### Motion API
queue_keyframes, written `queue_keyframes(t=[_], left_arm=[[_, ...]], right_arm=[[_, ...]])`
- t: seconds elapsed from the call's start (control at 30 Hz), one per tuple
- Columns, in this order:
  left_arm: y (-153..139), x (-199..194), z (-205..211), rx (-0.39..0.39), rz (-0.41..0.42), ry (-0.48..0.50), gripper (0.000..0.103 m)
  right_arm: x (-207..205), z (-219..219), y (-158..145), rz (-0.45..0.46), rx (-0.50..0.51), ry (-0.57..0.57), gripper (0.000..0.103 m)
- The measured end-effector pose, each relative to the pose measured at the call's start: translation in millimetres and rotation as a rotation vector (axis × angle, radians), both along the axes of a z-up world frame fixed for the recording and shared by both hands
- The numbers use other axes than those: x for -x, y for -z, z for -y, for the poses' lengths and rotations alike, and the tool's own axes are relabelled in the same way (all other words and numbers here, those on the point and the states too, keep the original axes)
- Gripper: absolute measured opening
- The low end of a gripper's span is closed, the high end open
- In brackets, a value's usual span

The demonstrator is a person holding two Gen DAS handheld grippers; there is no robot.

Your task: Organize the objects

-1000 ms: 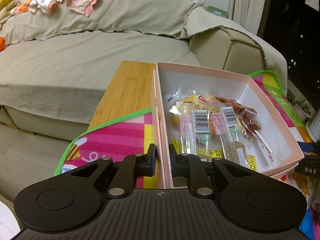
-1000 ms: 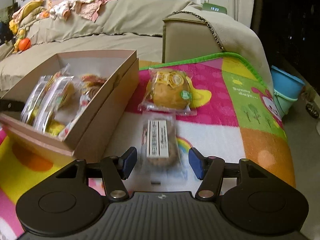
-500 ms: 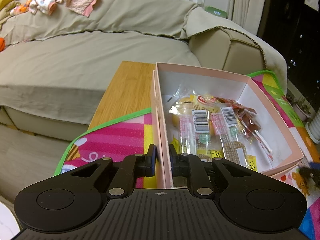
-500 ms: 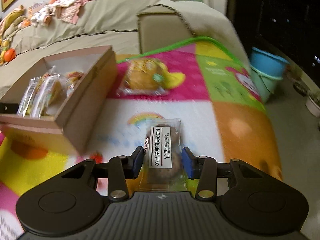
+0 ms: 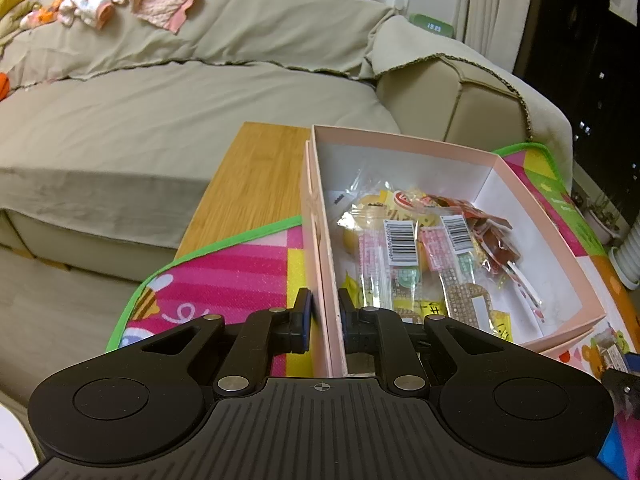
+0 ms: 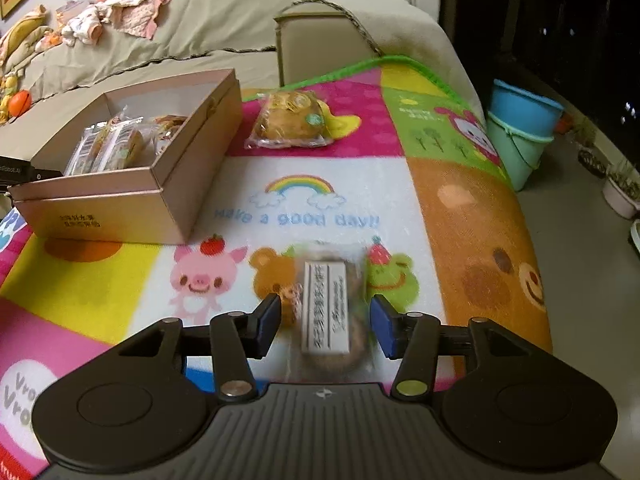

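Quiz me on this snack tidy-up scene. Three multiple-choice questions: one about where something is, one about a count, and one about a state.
1. Where does the wrapped bun lie relative to the pink box?
A) inside it
B) on the play mat beside it
C) underneath it

2. In the left wrist view, how many barcode labels show inside the box?
A) two
B) none
C) five

3. What is the left tool doing?
A) hanging open above the sofa
B) gripping a bucket
C) clamped on the box's side wall

Answers:
1. B, since the bun rests on the pink patch of the mat just past the box's far corner.
2. A, since two white striped labels sit side by side on the packets.
3. C, since one finger sits outside the wall and one inside, pressed against it.
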State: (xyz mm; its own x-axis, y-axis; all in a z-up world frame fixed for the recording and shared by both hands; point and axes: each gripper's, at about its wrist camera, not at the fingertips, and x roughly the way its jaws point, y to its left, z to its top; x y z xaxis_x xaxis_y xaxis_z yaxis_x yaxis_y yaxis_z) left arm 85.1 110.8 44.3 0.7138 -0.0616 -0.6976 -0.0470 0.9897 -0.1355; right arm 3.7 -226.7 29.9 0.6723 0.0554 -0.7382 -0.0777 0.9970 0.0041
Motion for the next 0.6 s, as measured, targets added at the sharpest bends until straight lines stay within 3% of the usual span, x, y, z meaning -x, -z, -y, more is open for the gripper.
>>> queue_keyframes(t=[0.07, 0.1, 0.27, 0.37, 0.47, 0.6], left_arm=[[0, 0, 0, 0.0, 0.0, 0.002, 0.015], [0, 0, 0, 0.002, 0.0, 0.001, 0.015], [1, 1, -1, 0.01, 0.004, 0.002, 0.016], [1, 1, -1, 0.014, 0.005, 0.001, 0.016], [2, 2, -2, 0.019, 0.005, 0.001, 0.016], [2, 1, -2, 0.024, 0.005, 0.004, 0.016]], right_arm=[[-5, -4, 1, 0.003, 0.01, -0.008, 0.048], [-6, -6, 0, 0.001, 0.017, -0.014, 0.041], [3, -16, -17, 0.001, 0.013, -0.058, 0.038], [12, -19, -47, 0.061, -0.033, -0.076, 0.018], [15, -26, -88, 0.165, -0.091, -0.107, 0.018], [17, -45, -118, 0.269, -0.016, -0.184, 0.021]])
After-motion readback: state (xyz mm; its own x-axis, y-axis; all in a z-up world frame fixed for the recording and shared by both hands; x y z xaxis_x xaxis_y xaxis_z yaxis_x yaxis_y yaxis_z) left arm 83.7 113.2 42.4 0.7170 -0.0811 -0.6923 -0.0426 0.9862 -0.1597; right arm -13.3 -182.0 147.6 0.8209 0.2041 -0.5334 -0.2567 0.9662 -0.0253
